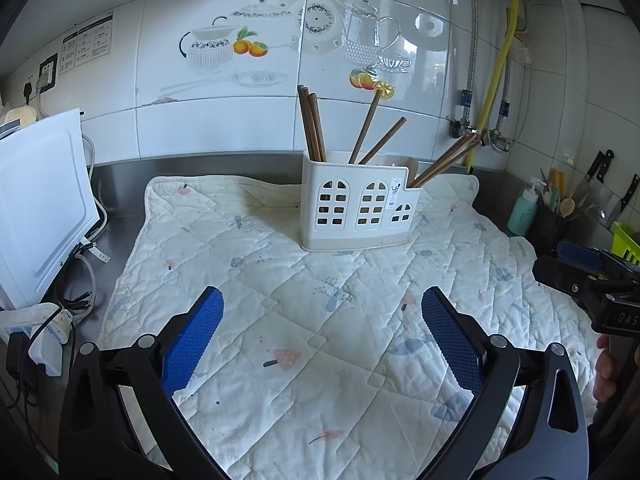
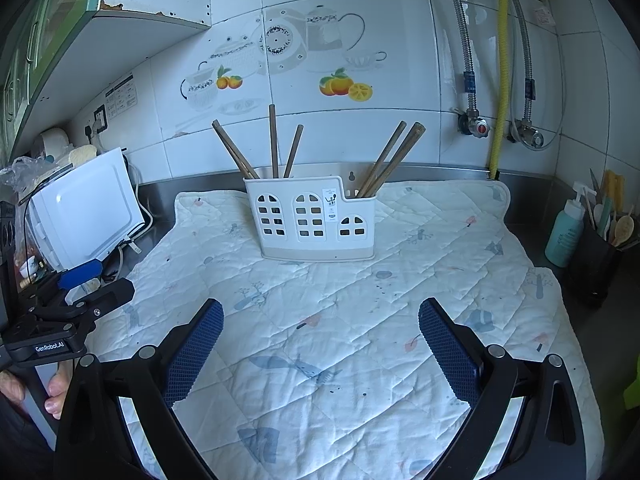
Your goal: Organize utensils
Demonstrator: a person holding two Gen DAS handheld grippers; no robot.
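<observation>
Hovering over the mat (image 2: 320,360), my left gripper (image 1: 322,312) and right gripper (image 2: 320,320) both hold their jaws wide apart and empty. Nothing loose lies on the mat, so I judge the sorting done or not begun. Beyond stands the holder (image 2: 316,224), chopsticks (image 2: 274,140) leaning in both its compartments; regrouping them would call for a pinch near a tip. Steel counter (image 1: 120,216), a white appliance (image 2: 86,208) and a tiled wall (image 1: 200,120) lie behind.

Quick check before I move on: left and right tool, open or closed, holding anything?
Left tool: open, holding nothing, above the quilted mat.
Right tool: open, holding nothing, above the same mat.
</observation>
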